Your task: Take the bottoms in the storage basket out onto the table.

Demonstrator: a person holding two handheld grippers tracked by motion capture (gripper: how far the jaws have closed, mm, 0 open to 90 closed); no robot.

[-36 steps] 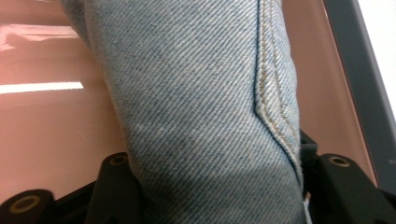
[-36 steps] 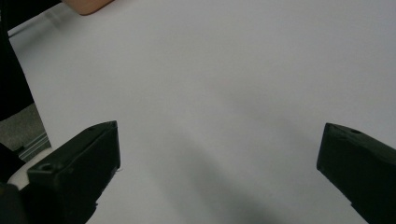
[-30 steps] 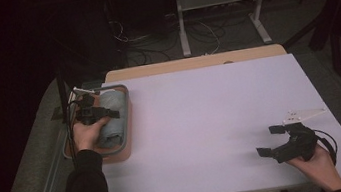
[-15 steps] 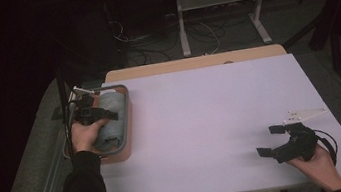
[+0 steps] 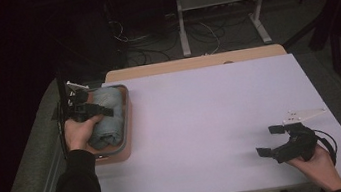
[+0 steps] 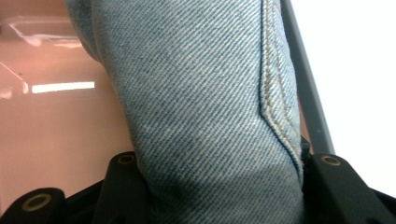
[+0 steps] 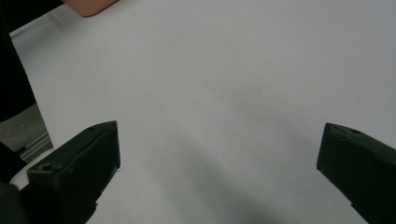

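1. High view. The left gripper (image 5: 90,108) is held over the pink tray (image 5: 128,132) at the table's left edge, the forearm in a dark sleeve reaching forward from below. Its jaws are laid across the rolled denim cloth (image 5: 106,120), which lies lengthwise inside the tray, directly under and ahead of the gripper. The right gripper (image 5: 271,140) is rested low on the white table (image 5: 201,117) near the front right corner, jaws spread wide and pointed leftward, well apart from the tray. Compared with the earlier frames, the left gripper is seen slightly farther toward the tray's far end; the right gripper is unchanged.

2. Left gripper view. The rolled denim cloth (image 6: 205,116) is seen clamped between the two black jaws, both pressed against its sides; a stitched seam is shown toward the right jaw. The pink tray (image 6: 51,116) floor is visible left of the cloth.

3. Right gripper view. The jaws are shown wide apart with bare white table (image 7: 224,93) between them, nothing held.
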